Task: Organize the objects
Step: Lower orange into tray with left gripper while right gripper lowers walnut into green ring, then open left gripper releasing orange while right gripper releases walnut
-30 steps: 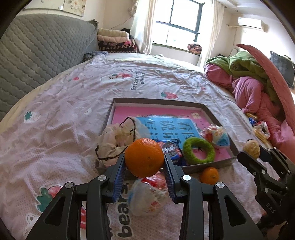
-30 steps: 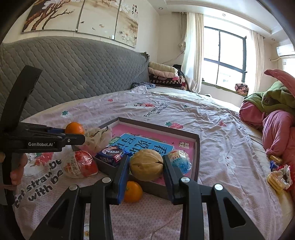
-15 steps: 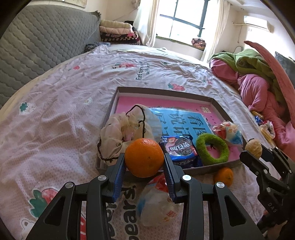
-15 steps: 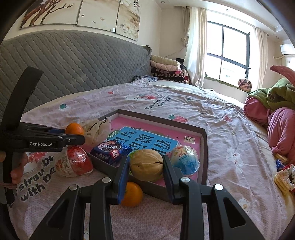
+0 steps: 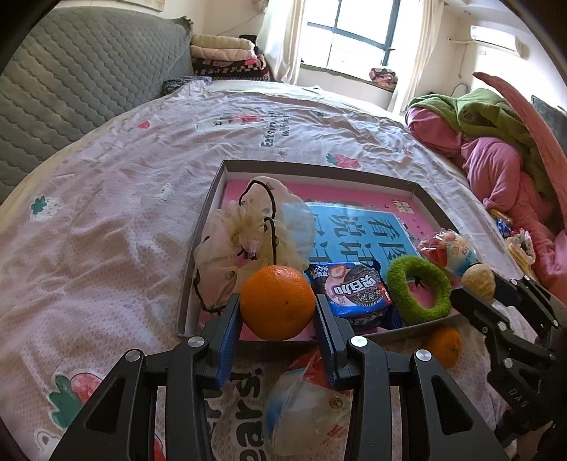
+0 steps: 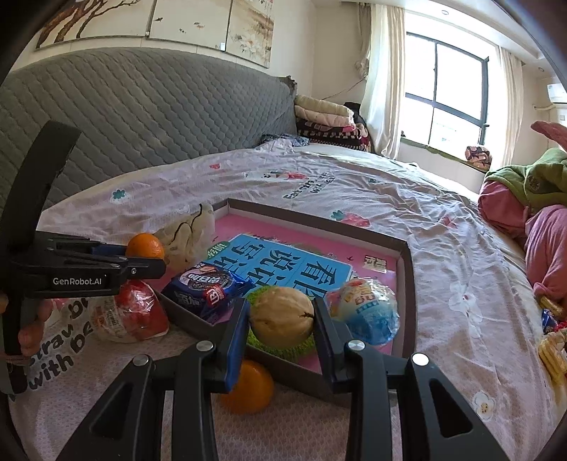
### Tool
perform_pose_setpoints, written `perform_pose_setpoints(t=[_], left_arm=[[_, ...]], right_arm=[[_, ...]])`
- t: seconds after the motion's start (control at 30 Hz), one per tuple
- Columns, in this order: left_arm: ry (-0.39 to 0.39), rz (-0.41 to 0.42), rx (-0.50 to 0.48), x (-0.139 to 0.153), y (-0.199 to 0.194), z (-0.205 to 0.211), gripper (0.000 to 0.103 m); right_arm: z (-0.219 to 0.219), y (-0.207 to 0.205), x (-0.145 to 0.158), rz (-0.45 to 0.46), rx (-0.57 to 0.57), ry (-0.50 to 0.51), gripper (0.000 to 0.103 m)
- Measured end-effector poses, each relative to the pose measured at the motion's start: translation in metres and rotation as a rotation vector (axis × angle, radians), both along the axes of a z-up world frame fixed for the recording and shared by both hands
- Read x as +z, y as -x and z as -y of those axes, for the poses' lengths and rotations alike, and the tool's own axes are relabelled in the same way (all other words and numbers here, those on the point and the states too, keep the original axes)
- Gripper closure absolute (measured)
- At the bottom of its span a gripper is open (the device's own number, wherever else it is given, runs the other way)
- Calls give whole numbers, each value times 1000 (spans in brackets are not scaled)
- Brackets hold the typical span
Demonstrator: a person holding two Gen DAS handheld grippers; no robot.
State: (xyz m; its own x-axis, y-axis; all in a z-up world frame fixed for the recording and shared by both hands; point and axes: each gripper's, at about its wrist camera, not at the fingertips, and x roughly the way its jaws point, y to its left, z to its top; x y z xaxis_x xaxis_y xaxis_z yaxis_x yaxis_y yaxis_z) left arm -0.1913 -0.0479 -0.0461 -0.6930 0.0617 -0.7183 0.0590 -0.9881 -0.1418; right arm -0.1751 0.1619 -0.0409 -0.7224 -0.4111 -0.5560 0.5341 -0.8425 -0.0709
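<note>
Left wrist view: the left gripper (image 5: 278, 312) clamps an orange (image 5: 277, 302) between its blue pads, poised over the near left corner of a shallow grey-walled tray (image 5: 312, 167) with a pink floor. The tray lies on a bed (image 5: 106, 212) spread with a pale pink sheet printed with strawberries and lettering. Inside it are a cream drawstring pouch (image 5: 248, 241) draped over the left wall, a blue booklet (image 5: 358, 230), a blue cookie packet (image 5: 354, 290), a green fuzzy ring (image 5: 418, 289) and a wrapped ball-shaped snack (image 5: 448, 250). In front of the tray, on the sheet, lie a second orange (image 5: 444, 345) and a plastic-wrapped snack (image 5: 304, 407).

In the right wrist view, the right gripper (image 6: 281, 319) pinches a beige walnut-like ball (image 6: 281, 317) over the tray's near wall, above the green ring. A hand (image 6: 30, 326) grips the left tool's handle at the left edge.

A grey quilted headboard (image 6: 141, 110) backs the bed, with painted panels (image 6: 159, 17) on the wall above. Folded blankets (image 6: 326, 120) are stacked by a curtained window (image 6: 446, 85). Pink and green bedding (image 5: 496, 142) is heaped on the right, and an air conditioner (image 5: 496, 35) hangs high on the wall.
</note>
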Motion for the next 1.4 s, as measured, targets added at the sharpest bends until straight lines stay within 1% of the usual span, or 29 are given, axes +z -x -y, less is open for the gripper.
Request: perform_pose_setpoints(t=[0.57,1.13,1.23,1.33,1.4], left_arm=[[2,10,-1,-5,7,-2,62],[14,36,8,-9,15,-4,62],[14,29,12,-7,13,-3,60],[19,19,7,-3,10,-4,53],[23,14,6,-1,8,-5,53]], right_arm=[[4,16,-9,43,7,-5,67],[3,16,-8,42,6,-7,67],[4,16,-8,44,3,-4,67],[2,16,-7,47,-2,3,67],[1,16,-7,51,-8,6,66]])
